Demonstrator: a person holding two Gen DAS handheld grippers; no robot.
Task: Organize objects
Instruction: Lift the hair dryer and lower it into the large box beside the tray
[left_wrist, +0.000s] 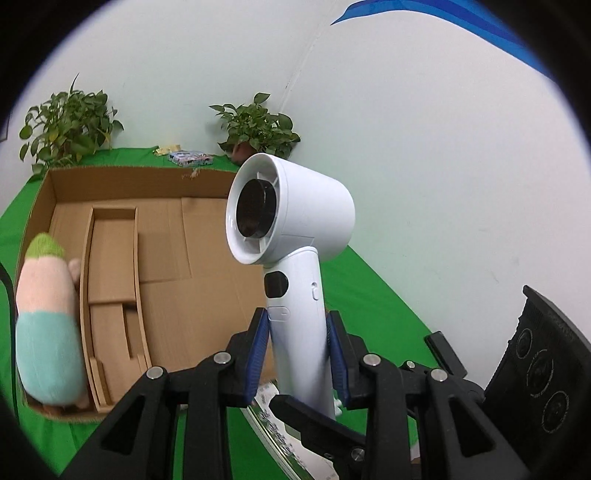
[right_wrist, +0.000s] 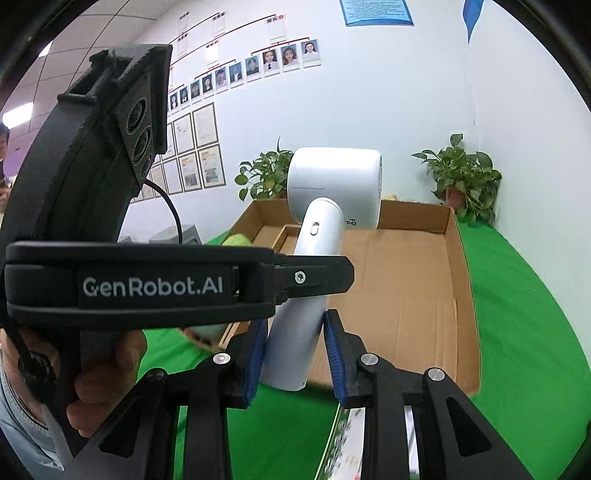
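Left gripper (left_wrist: 298, 350) has its blue pads closed on the lower handle of the dryer (left_wrist: 295, 236); dryer upright, barrel on top, held in the air in front of the box (left_wrist: 207, 288), clear of the green cloth (left_wrist: 373, 295).

Right gripper (right_wrist: 295, 354): handle sits between its pads too; left pad appears to touch, right pad shows a gap; jaws narrowing but no change in the last instant; cannot tell if it truly grips. In the right view the left gripper crosses the handle higher up, a hand (right_wrist: 99, 373) on its grip.

Box: open cardboard tray with a narrow divider section along one side; a plush toy (left_wrist: 48, 325) lies at that outer edge, seemingly already stowed; main floor bare.

Outside the box: a small patterned pack (left_wrist: 190, 158) on the cloth behind it, a printed flat item (left_wrist: 280, 417) under the grippers; two plants (left_wrist: 70, 122) by the wall.

Judgement: early to middle; one item in, dryer in transit, not yet placed; left to do: set dryer in the main section, then the loose items.
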